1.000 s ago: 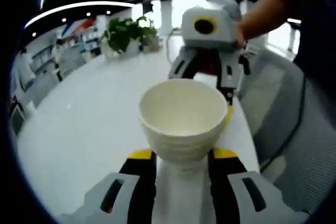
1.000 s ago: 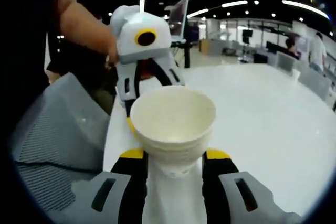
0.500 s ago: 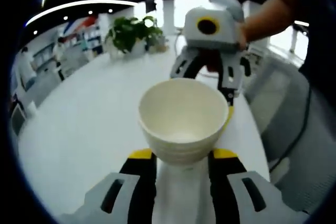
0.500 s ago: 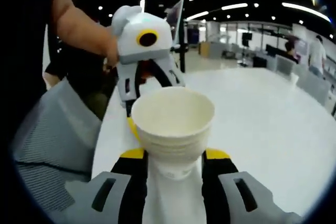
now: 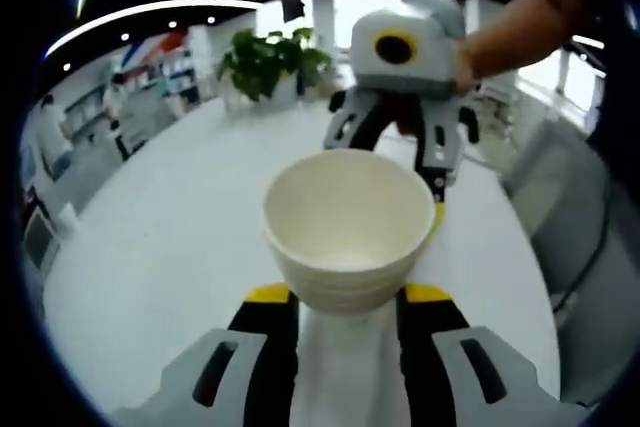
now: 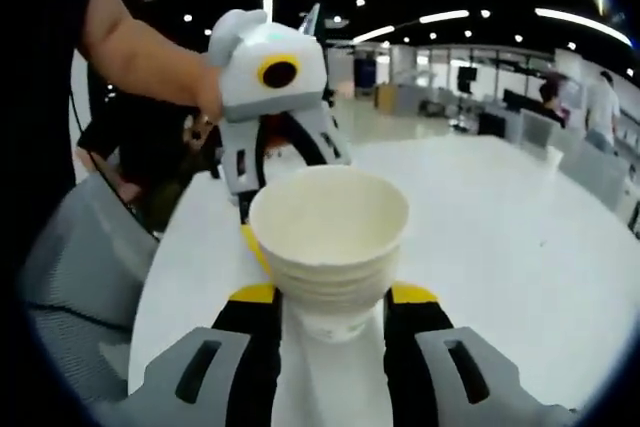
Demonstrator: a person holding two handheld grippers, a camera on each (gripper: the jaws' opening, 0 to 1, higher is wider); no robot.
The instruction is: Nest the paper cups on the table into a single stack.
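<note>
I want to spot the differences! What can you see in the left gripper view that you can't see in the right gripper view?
The left gripper view alone has a leafy green plant at the far side of the white table.

The right gripper view alone has a grey chair beside the table edge and a person in white far off.

Both have the stack of paper cups held from opposite sides, the left tool and the right tool each shut on it.

Open-plan office: desks [image 6: 520,107], potted plant [image 5: 272,59].
</note>
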